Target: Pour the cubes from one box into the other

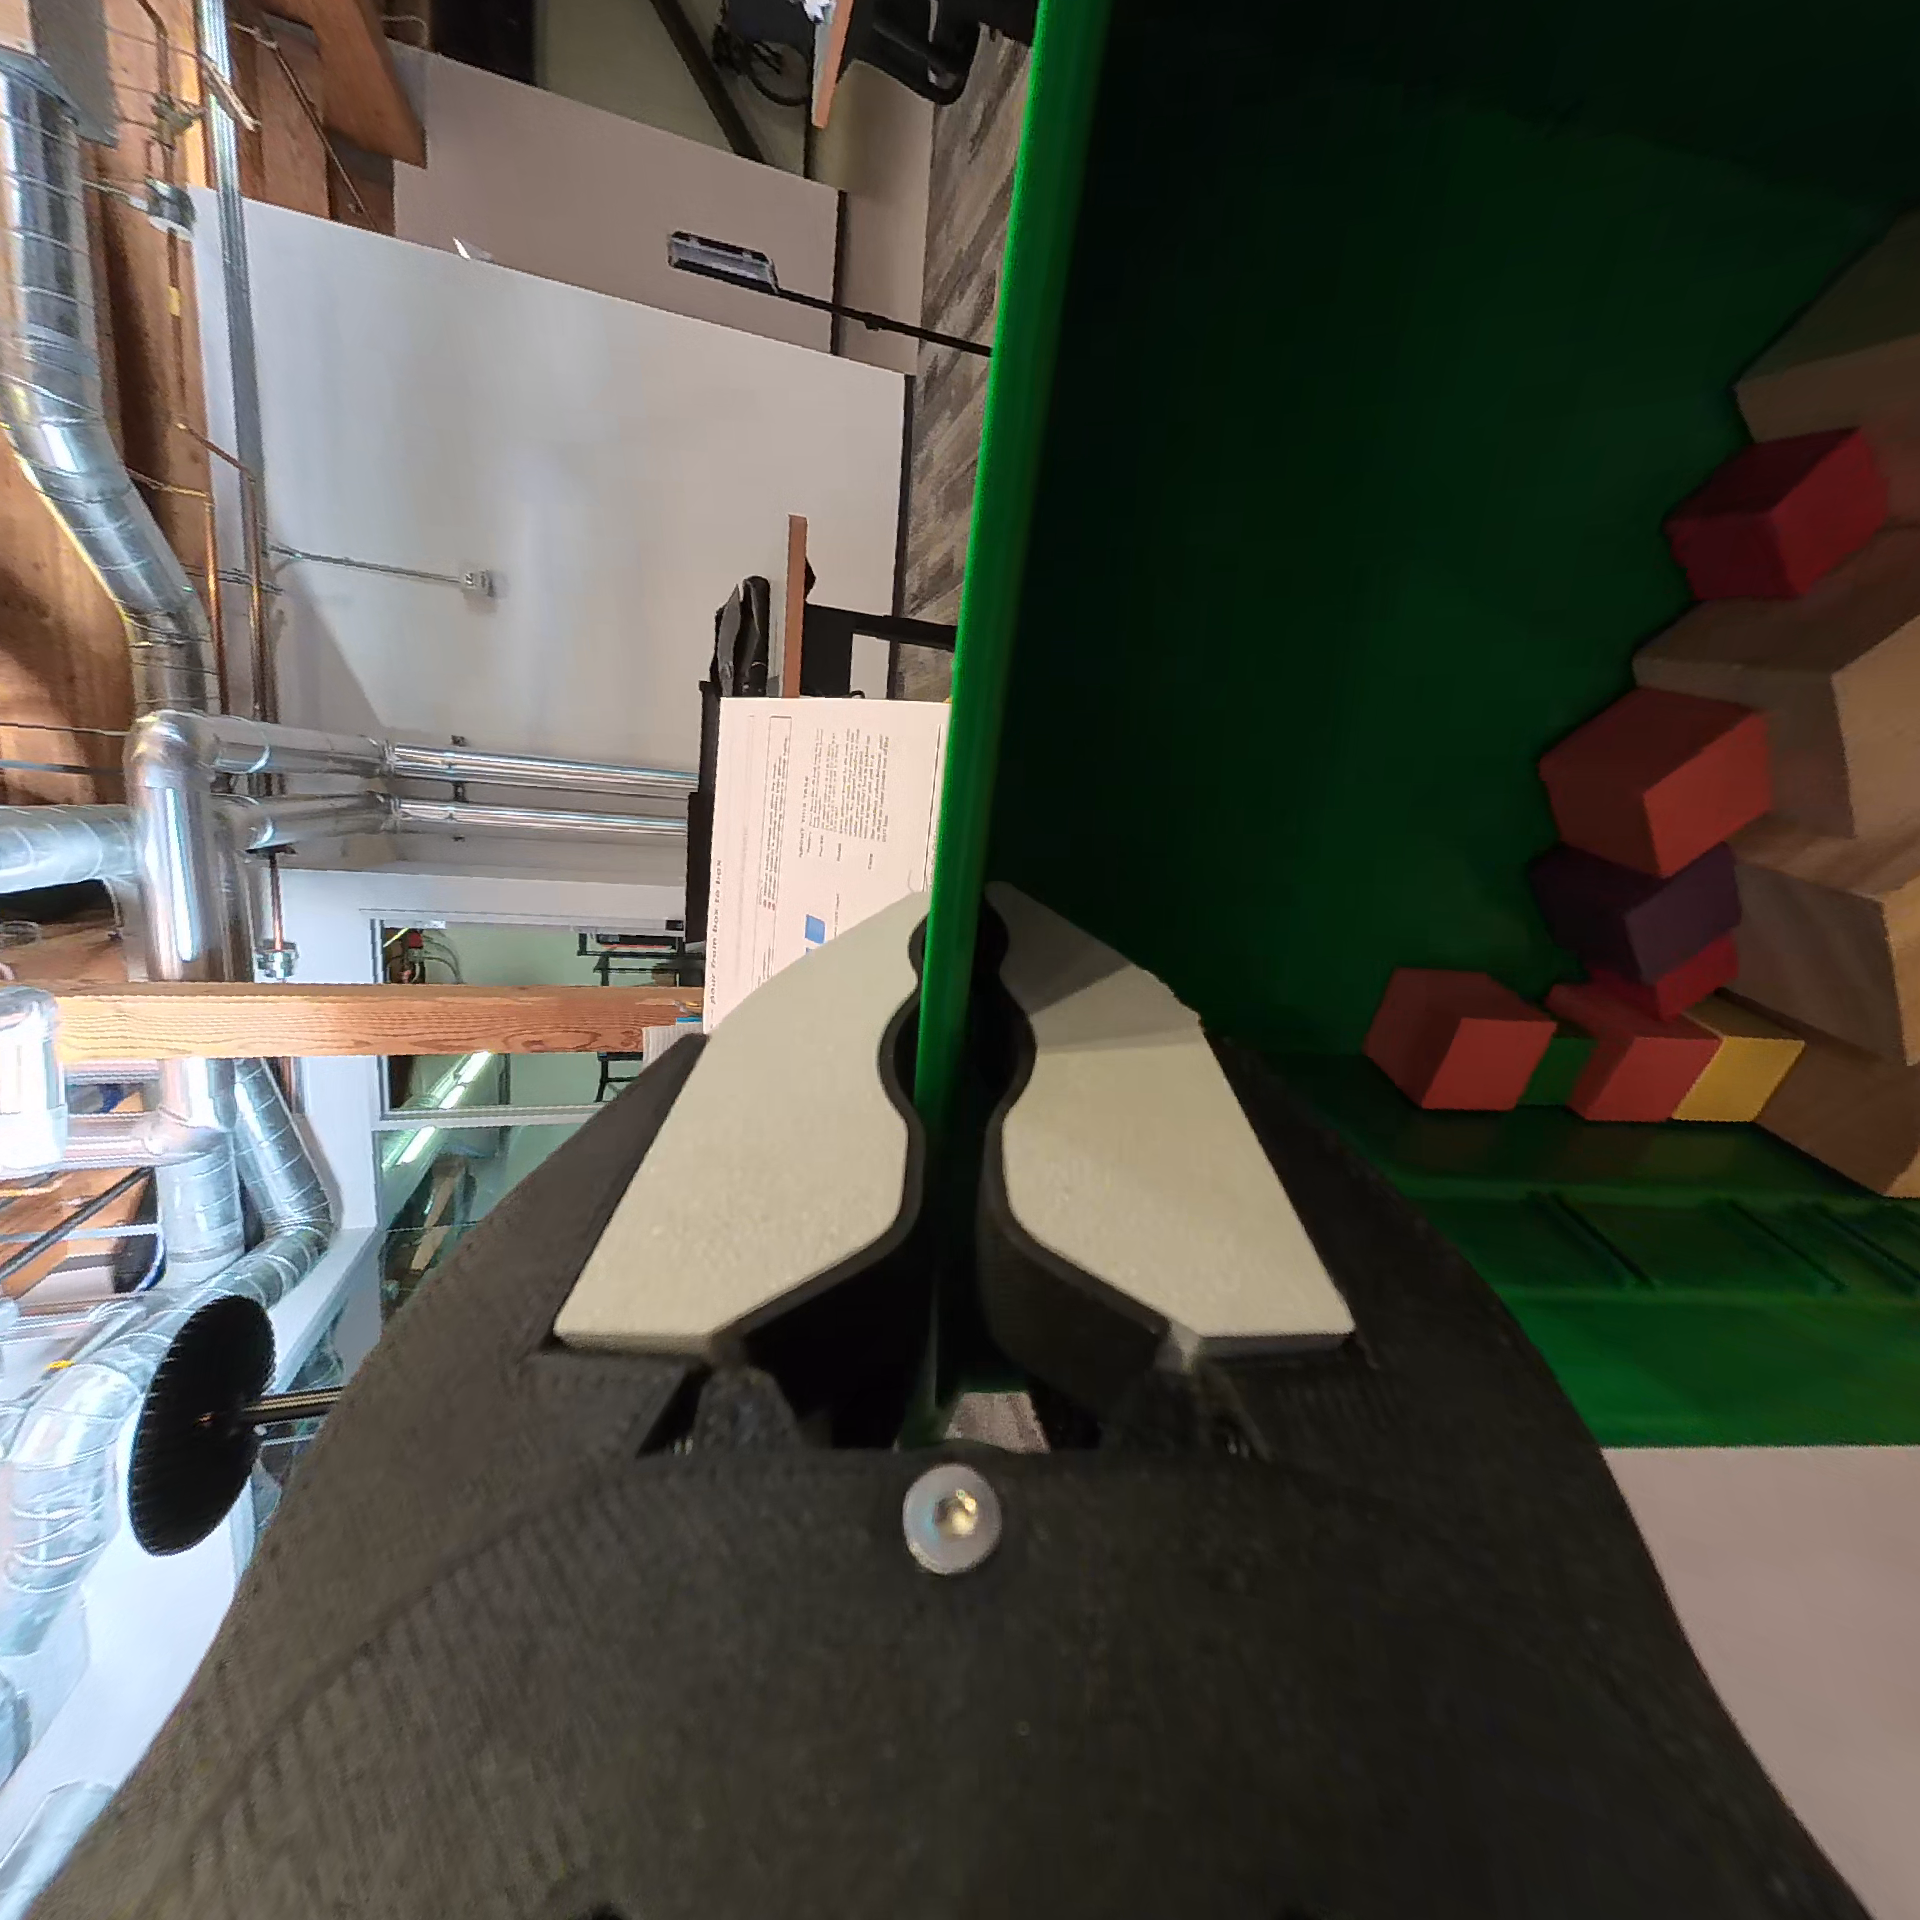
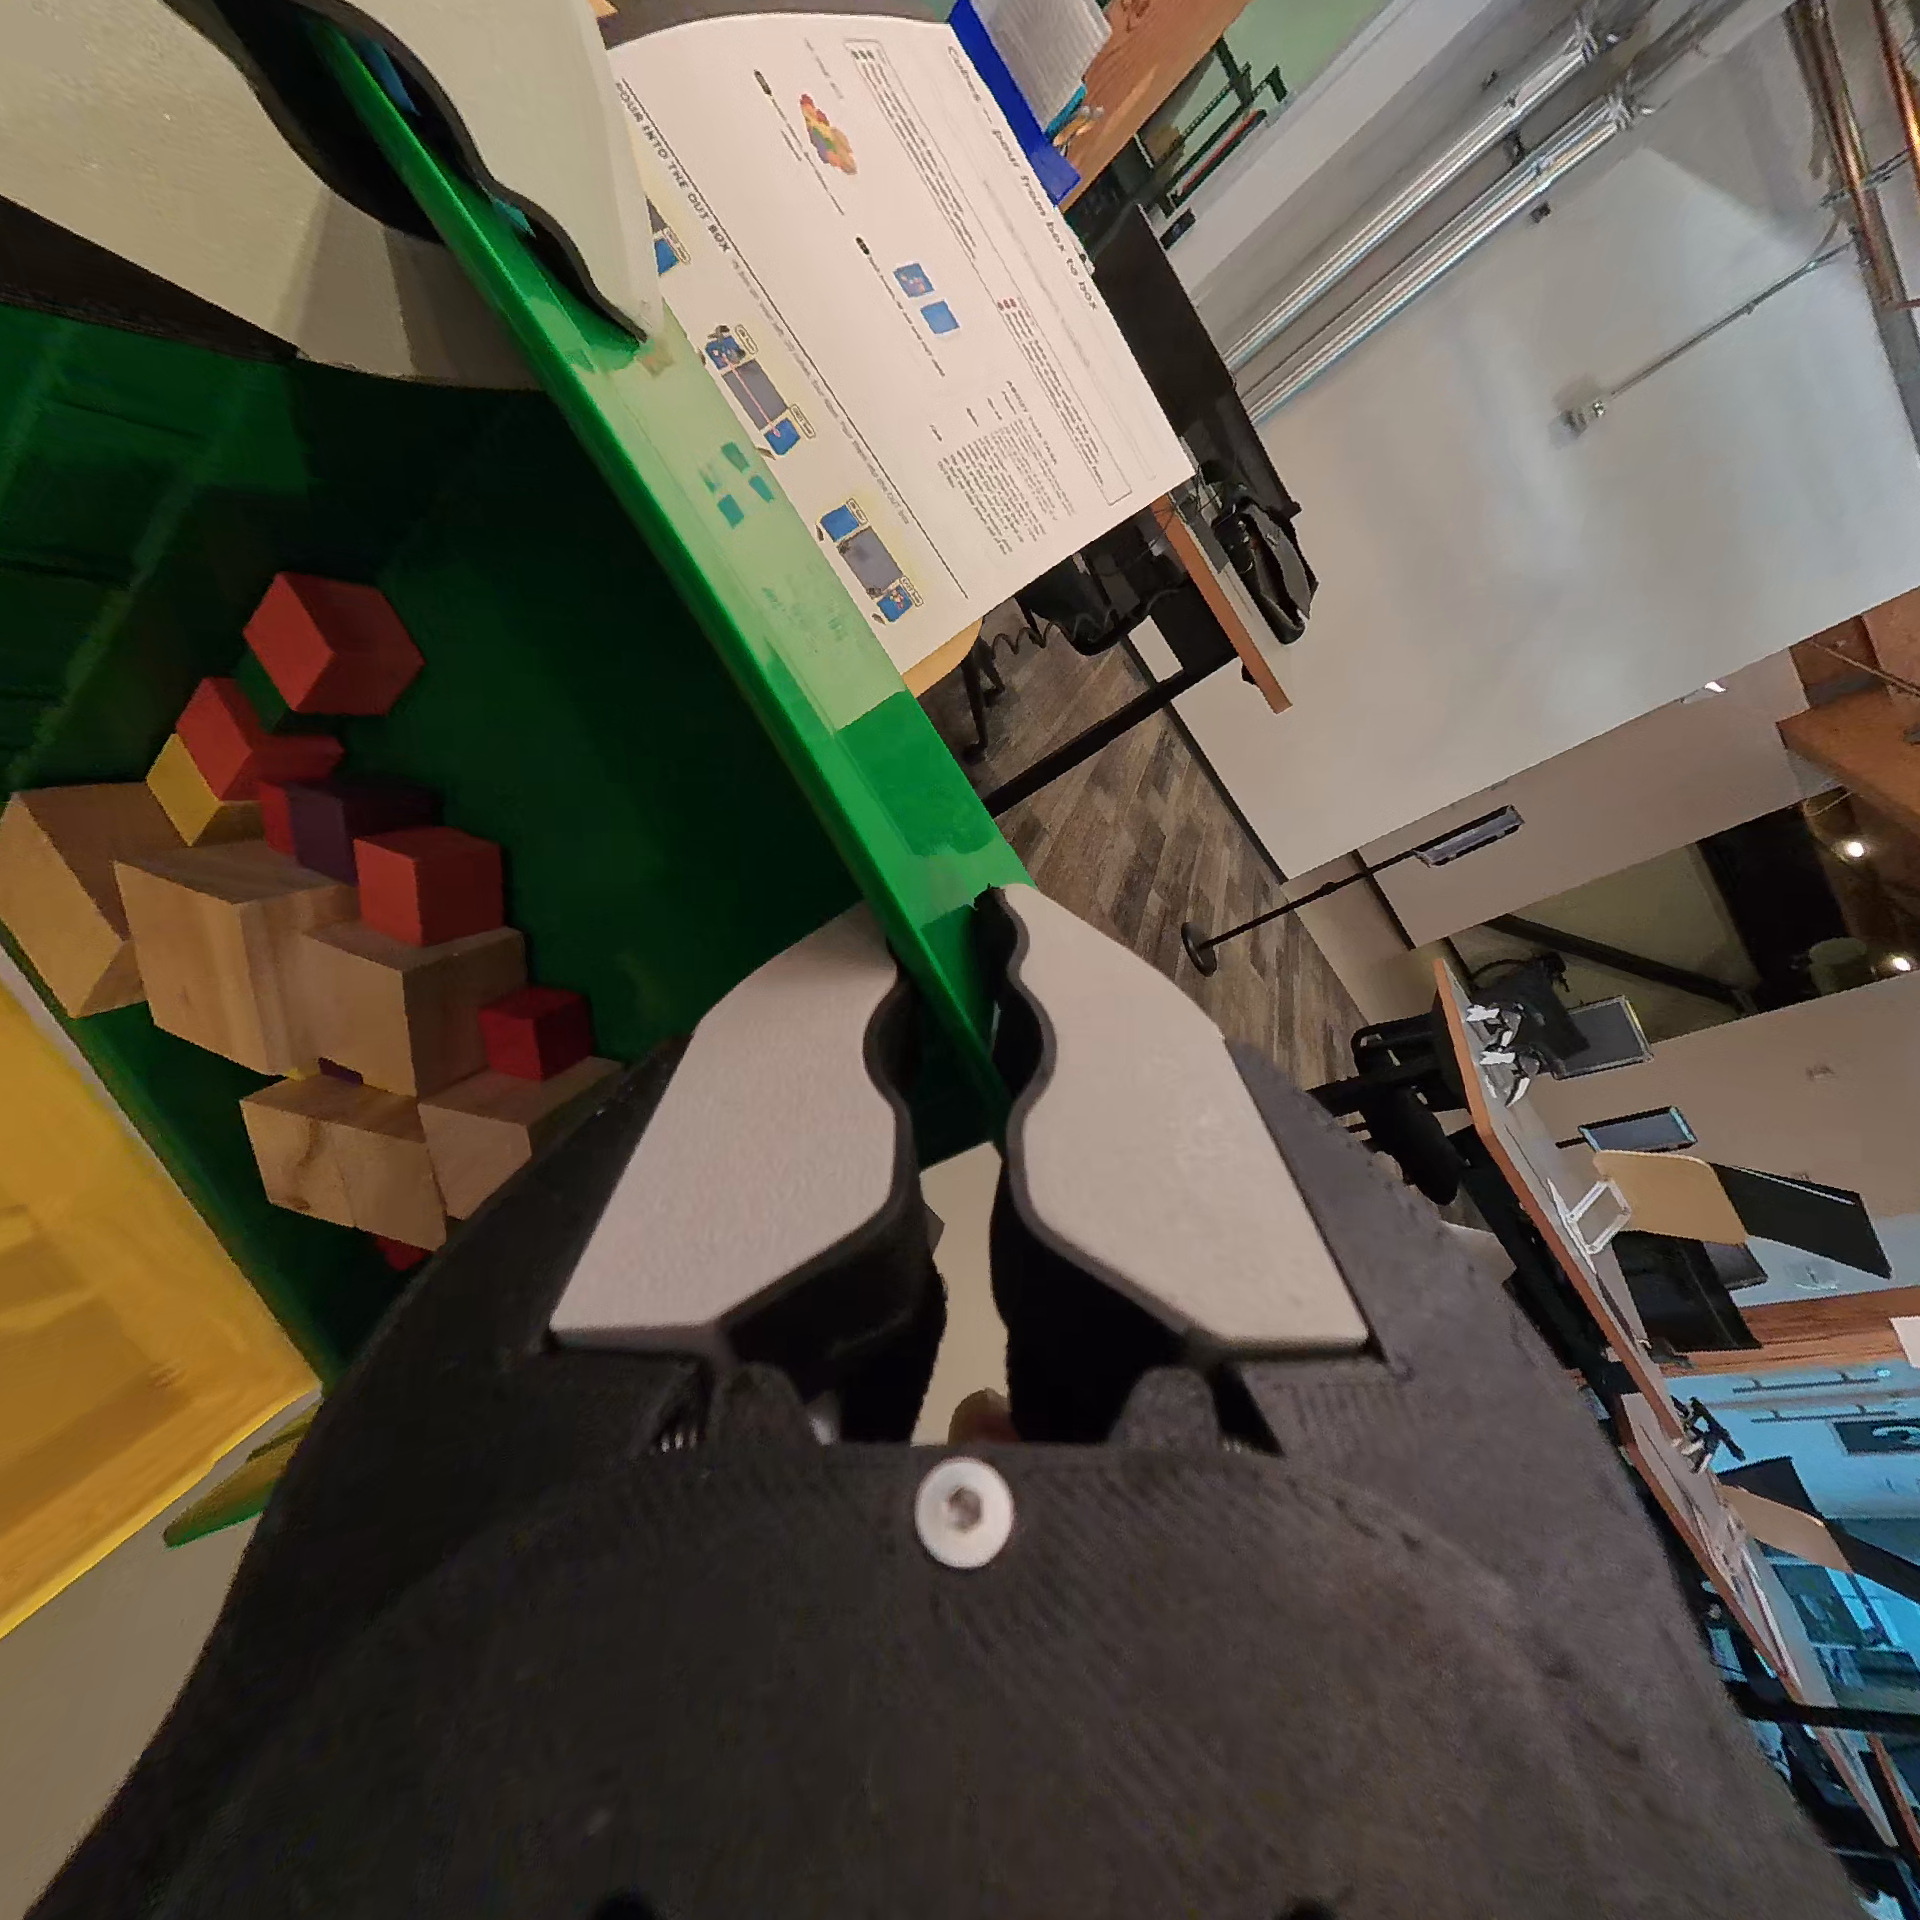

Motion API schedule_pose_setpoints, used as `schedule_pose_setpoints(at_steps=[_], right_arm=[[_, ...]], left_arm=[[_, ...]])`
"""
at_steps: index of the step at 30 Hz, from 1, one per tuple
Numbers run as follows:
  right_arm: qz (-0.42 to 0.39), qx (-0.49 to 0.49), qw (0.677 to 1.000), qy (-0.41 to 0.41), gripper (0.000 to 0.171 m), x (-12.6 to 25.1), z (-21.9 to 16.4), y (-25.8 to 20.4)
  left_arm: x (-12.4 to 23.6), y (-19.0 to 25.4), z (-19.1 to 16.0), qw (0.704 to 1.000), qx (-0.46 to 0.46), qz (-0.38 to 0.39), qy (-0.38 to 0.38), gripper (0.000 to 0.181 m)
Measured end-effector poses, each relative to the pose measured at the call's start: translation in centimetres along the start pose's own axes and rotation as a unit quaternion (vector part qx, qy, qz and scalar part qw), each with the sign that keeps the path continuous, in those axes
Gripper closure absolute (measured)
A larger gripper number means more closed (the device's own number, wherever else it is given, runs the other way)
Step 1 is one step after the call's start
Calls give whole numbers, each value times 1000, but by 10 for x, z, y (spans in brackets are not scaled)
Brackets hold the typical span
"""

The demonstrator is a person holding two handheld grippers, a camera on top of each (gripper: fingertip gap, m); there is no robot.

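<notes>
A green box [image 1: 1299, 520] is lifted and tipped on its side. My left gripper [image 1: 956, 914] is shut on its rim wall. My right gripper [image 2: 951, 935] is shut on the same wall [image 2: 727, 499], farther along, and the left gripper [image 2: 597, 332] shows at the top left of the right wrist view. Several small coloured cubes, mostly red [image 1: 1652, 779] [image 2: 426, 883], and larger plain wooden blocks [image 1: 1849, 727] [image 2: 229, 935] lie piled against the box's low side. A yellow box [image 2: 114, 1299] sits just below that side. Its inside is blurred.
A white printed sheet [image 2: 914, 312] stands behind the green box and also shows in the left wrist view [image 1: 821, 810]. Beyond it are desks [image 2: 1226, 582], wood-pattern floor [image 2: 1143, 831], white walls and metal ducts [image 1: 104, 416]. A white table surface [image 1: 1787, 1662] lies beneath.
</notes>
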State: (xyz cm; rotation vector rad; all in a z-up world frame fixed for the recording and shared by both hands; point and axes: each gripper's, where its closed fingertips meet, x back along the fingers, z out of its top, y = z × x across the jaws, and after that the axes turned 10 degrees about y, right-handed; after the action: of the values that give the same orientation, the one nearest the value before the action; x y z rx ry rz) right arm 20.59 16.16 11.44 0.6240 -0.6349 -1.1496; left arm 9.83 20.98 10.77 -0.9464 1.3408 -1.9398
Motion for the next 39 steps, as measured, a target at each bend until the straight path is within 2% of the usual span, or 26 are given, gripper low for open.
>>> schedule_pose_setpoints(at_steps=[39], right_arm=[[-31,14,999,30,166,23,12,-10]], left_arm=[[29,3,9,999,-15,47,2,179]])
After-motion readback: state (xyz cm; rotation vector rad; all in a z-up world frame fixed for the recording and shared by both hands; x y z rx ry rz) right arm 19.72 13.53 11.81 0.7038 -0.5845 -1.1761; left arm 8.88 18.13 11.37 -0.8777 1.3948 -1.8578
